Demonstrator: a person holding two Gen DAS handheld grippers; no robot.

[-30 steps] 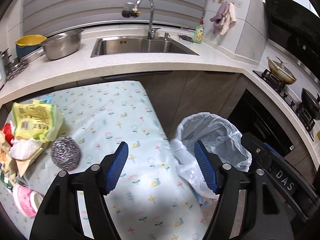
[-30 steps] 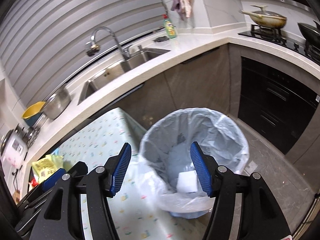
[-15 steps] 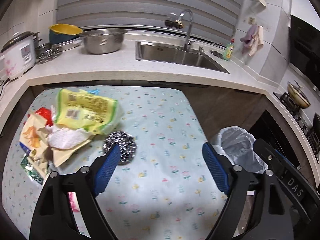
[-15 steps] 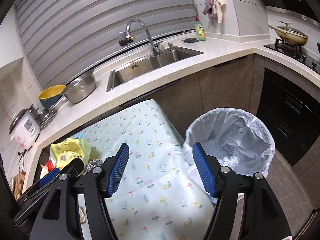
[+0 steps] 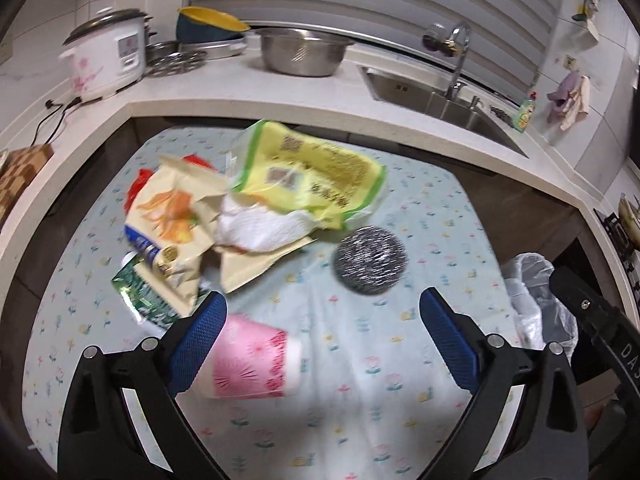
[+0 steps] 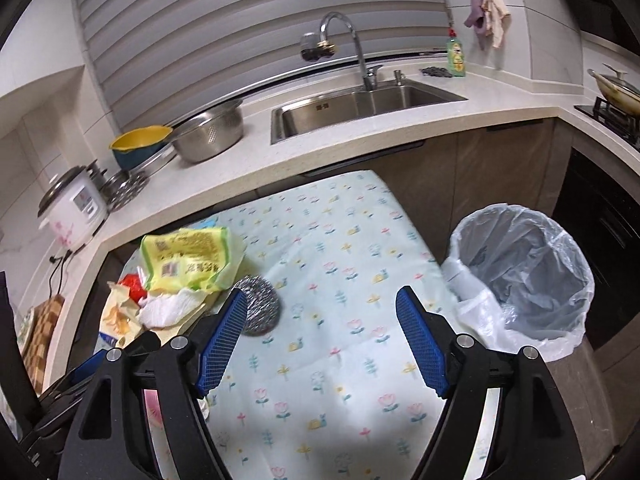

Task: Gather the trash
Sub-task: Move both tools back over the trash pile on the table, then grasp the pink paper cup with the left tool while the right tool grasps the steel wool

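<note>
Trash (image 5: pixel 256 208), a heap of crumpled wrappers partly hiding one another, lies on the floral tablecloth (image 5: pixel 360 360) beside a steel scourer (image 5: pixel 370 260). Left gripper (image 5: pixel 320 340) and right gripper (image 6: pixel 320 340) hover, jaws opening, empty.

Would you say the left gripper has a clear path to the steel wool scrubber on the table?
Probably yes: the left gripper, empty with jaws opening, faces the steel wool scrubber, which lies apart from the wrapper pile, nothing between.
</note>
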